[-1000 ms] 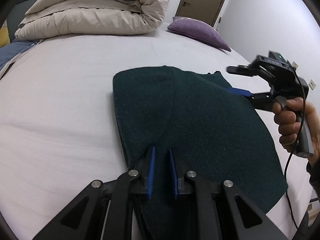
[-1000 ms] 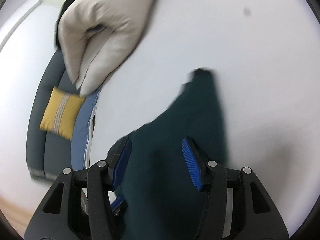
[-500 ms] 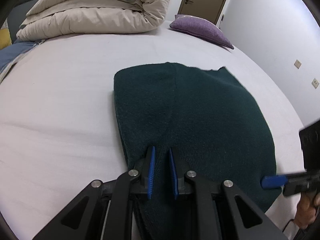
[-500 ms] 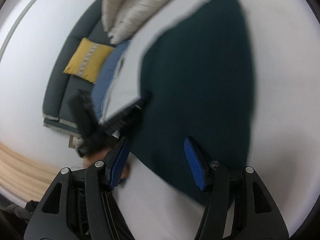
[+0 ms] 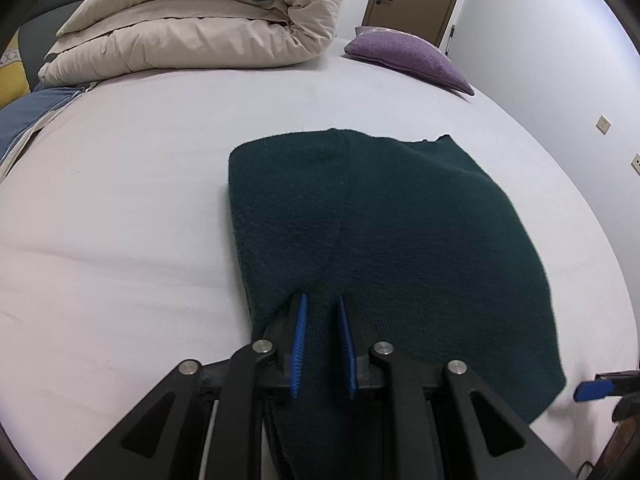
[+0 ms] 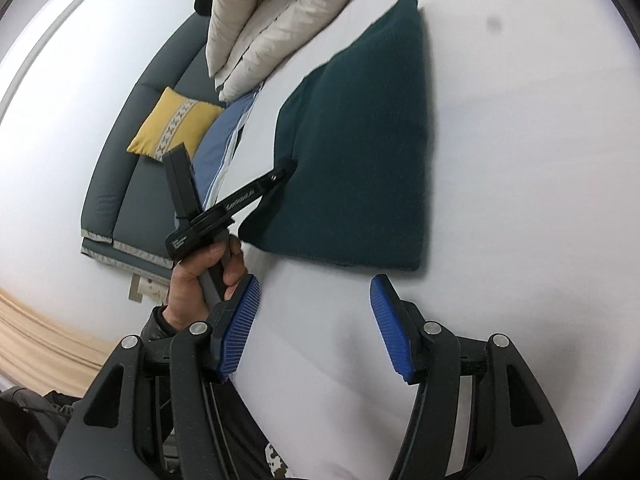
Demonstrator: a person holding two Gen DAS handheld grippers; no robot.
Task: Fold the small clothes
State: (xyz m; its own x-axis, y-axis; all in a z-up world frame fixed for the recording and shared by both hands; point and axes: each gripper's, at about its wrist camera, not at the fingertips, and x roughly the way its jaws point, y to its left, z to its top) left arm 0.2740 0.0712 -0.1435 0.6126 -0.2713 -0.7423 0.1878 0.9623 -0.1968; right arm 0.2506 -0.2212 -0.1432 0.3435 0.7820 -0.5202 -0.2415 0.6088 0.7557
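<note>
Your left gripper (image 5: 322, 312) is easing its jaws apart, a ridge of the dark green garment (image 5: 384, 240) between the blue pads, though contact is unclear. That folded garment lies flat on the white bed (image 5: 120, 200). Your right gripper (image 6: 316, 320) hangs half open, empty, just beside the garment's near edge.
</note>
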